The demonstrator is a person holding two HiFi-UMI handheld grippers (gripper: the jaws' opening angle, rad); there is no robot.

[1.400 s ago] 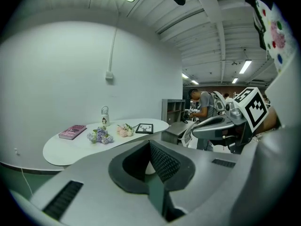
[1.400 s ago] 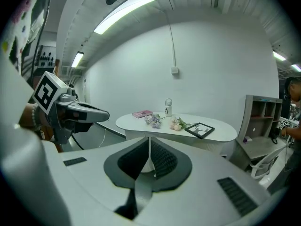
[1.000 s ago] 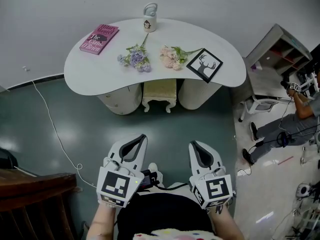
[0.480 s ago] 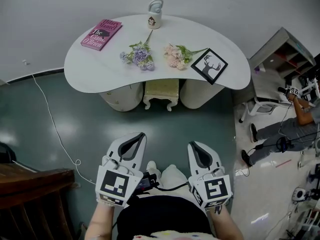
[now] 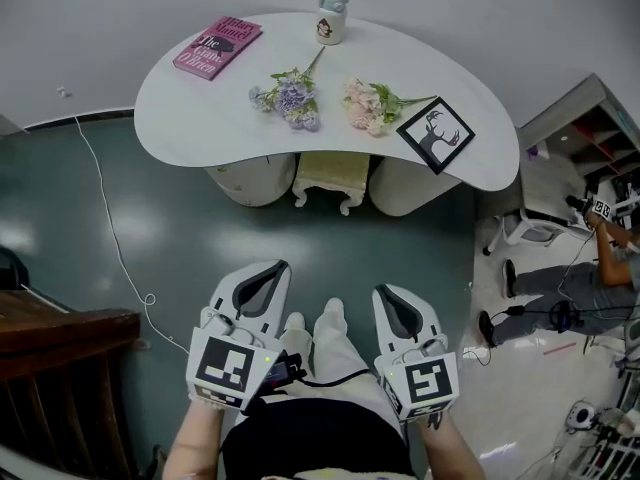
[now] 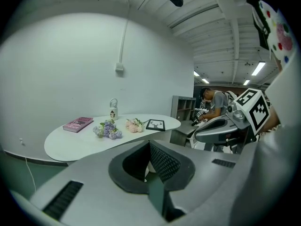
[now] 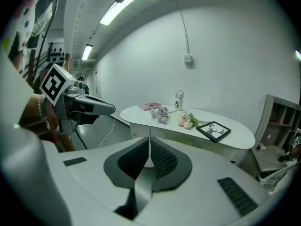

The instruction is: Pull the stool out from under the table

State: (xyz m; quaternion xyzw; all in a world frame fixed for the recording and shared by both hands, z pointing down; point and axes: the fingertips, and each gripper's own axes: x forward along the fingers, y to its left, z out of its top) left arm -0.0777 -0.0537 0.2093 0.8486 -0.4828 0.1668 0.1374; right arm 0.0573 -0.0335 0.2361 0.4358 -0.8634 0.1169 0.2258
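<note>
**Both jaws closed, nothing between them:** the left gripper (image 5: 270,271) and right gripper (image 5: 387,296) are held side by side at the near end of the scene. They sit either side of the wearer's pale-trousered legs (image 5: 325,343), well apart from the stool (image 5: 331,176).

The cream stool stands tucked under the near edge of the white kidney-shaped surface (image 5: 190,108), between its two rounded pedestals (image 5: 246,180). Only its near edge and two curved legs show; the rest is hidden beneath the top. In both gripper views the gripper's own grey body covers the space under the surface, so the stool cannot be made out there.

On the surface lie a pink book (image 5: 217,46) at far left and a white mug (image 5: 332,16) at the far edge. Purple flowers (image 5: 290,98) and pink flowers (image 5: 368,106) lie near the middle, and a black framed picture (image 5: 436,135) of a stag at right.

The surface stands against a plain white wall (image 5: 480,8) on a dark green floor (image 5: 160,228), where a thin white cable (image 5: 106,226) trails at left. Dark wooden furniture (image 5: 60,368) is cut off at near left. At right, a grey shelf unit (image 5: 585,118) and a person (image 5: 565,288) in grey trousers run out of the frame.
</note>
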